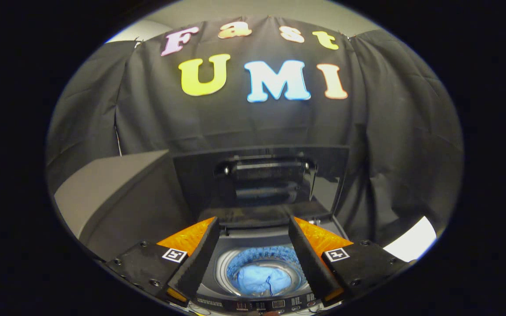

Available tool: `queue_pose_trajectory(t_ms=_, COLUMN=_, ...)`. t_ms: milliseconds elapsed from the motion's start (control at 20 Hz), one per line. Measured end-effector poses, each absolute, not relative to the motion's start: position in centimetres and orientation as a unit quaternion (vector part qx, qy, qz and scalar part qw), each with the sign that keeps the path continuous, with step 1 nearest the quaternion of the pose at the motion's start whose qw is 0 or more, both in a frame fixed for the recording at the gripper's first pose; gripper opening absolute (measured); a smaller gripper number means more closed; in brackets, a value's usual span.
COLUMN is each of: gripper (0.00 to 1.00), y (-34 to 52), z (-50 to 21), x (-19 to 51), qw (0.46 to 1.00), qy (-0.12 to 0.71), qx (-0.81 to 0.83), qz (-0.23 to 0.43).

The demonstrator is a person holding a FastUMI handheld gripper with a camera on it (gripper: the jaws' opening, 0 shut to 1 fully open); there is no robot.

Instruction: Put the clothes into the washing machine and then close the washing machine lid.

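A small top-loading washing machine (218, 293) stands right below my gripper (253, 226). Its dark lid (259, 184) is raised upright behind the round drum opening. A light blue cloth (259, 280) lies bunched inside the blue-lined drum (261, 256), seen between my two fingers. The fingers (198, 259) are spread wide apart above the opening with nothing held between them. The lid's handle bar (267, 169) shows just beyond the fingertips. A dark control panel (257, 303) runs along the machine's near edge.
A grey box-like surface (112, 193) stands to the left of the machine. Black cloth hangs behind and to the right. A bright white patch (411, 241) lies low on the right, beyond the right finger.
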State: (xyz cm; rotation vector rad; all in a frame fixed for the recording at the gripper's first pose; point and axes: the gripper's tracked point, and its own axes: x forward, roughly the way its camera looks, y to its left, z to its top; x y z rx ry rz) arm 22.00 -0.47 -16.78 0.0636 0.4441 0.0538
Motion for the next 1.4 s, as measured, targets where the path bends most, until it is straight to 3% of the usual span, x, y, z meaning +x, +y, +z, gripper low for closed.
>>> queue_pose_trajectory(t_ms=250, gripper=0.98, y=-0.5, z=-12.2, x=26.0, qw=0.987, qy=0.153, qx=0.029, qz=0.027)
queue_pose_trajectory(t_ms=550, gripper=0.98, y=-0.1, z=-10.6, x=31.2, qw=0.991, qy=0.131, qx=0.009, qz=0.027)
queue_pose_trajectory(t_ms=950, gripper=0.98, y=0.8, z=-13.6, x=37.8, qw=0.987, qy=0.156, qx=0.012, qz=0.020)
queue_pose_trajectory(t_ms=1400, gripper=0.99, y=0.7, z=-15.7, x=39.2, qw=0.987, qy=0.161, qx=0.010, qz=0.022)
